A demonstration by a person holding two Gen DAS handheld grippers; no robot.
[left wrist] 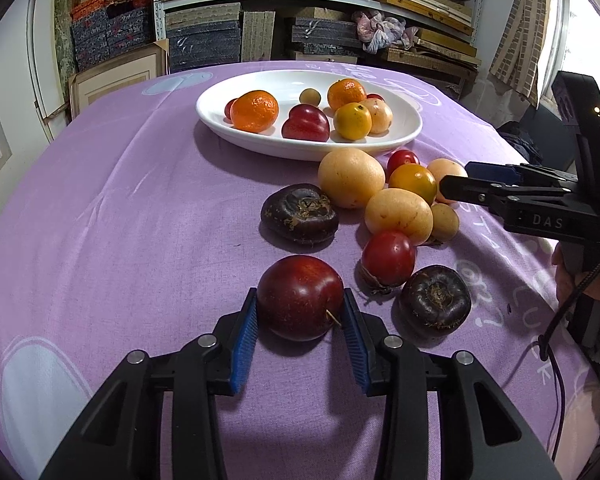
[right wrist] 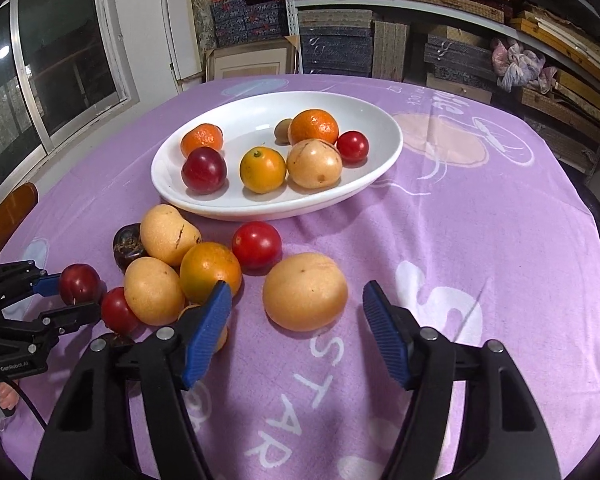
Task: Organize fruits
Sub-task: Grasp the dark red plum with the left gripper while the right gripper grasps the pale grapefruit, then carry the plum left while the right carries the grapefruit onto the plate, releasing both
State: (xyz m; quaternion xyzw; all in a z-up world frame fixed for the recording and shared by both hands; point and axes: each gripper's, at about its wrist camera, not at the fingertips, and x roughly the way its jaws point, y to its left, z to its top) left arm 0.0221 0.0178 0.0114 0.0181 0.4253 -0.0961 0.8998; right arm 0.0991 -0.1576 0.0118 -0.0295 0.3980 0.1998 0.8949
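The left gripper (left wrist: 300, 312) has its jaws clamped on a dark red plum (left wrist: 300, 298), one pad on each flank, the fruit resting on the purple cloth (left wrist: 120, 220) of the bench. Gripping across the middle probably keeps the round fruit from rolling out when lifted. The right gripper (right wrist: 296, 332) has its jaws apart around a pale yellow fruit (right wrist: 305, 291), a clear gap on each side; that fruit lies alone, which leaves the pads room on both flanks. Further out, loose fruit clusters between the two grippers: yellow ones, tomatoes (left wrist: 388, 258) and two dark purple fruits (left wrist: 299, 214). Beyond them the white dish (left wrist: 412, 128) already holds oranges, a plum and yellow fruit, seemingly the collecting place. Much is left outside.
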